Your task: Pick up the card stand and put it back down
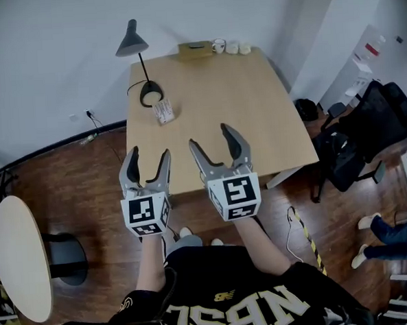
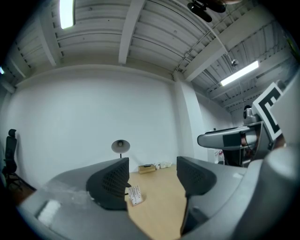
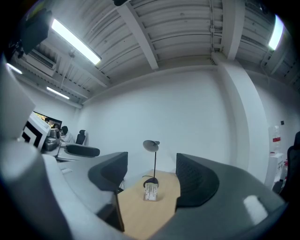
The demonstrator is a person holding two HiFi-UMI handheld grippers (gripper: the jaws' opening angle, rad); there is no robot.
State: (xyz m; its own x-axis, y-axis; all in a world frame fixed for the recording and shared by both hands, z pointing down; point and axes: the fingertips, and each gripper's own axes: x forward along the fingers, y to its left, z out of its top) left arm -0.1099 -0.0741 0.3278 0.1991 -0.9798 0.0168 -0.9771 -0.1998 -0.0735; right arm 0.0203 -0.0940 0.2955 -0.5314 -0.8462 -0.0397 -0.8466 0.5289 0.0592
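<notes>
Head view: left gripper and right gripper side by side at near edge of light wooden rectangular table, both with jaws apart, empty. Small white card stand upright on table, well beyond grippers, just beside base of dark desk lamp.

Left gripper view: fingers spread, nothing between them; card stand ahead, untouched.

Right gripper view: fingers parted, empty; card stand centred ahead, lamp behind.

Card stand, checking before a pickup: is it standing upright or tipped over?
Upright: the card stand rests on its base on the table, card face raised, near the lamp.
</notes>
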